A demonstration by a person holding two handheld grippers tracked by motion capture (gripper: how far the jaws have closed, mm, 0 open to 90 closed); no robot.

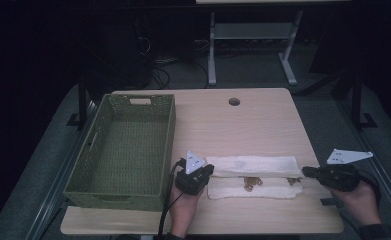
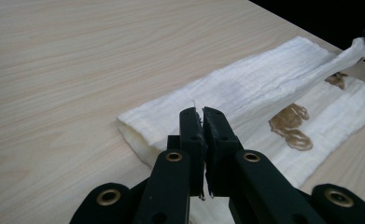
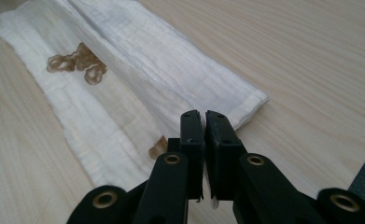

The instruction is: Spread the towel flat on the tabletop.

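High view: left hand-held gripper and right hand-held gripper each clamped on an end of the stained white cloth stretched between them over the surface, risking a slipped corner and crooked fold through uneven pull.

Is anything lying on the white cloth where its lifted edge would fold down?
Nothing solid. Both grippers, left and right, pinch an edge of the white stained cloth. Only flat brown stains mark the lower layer; the green woven basket stands apart.
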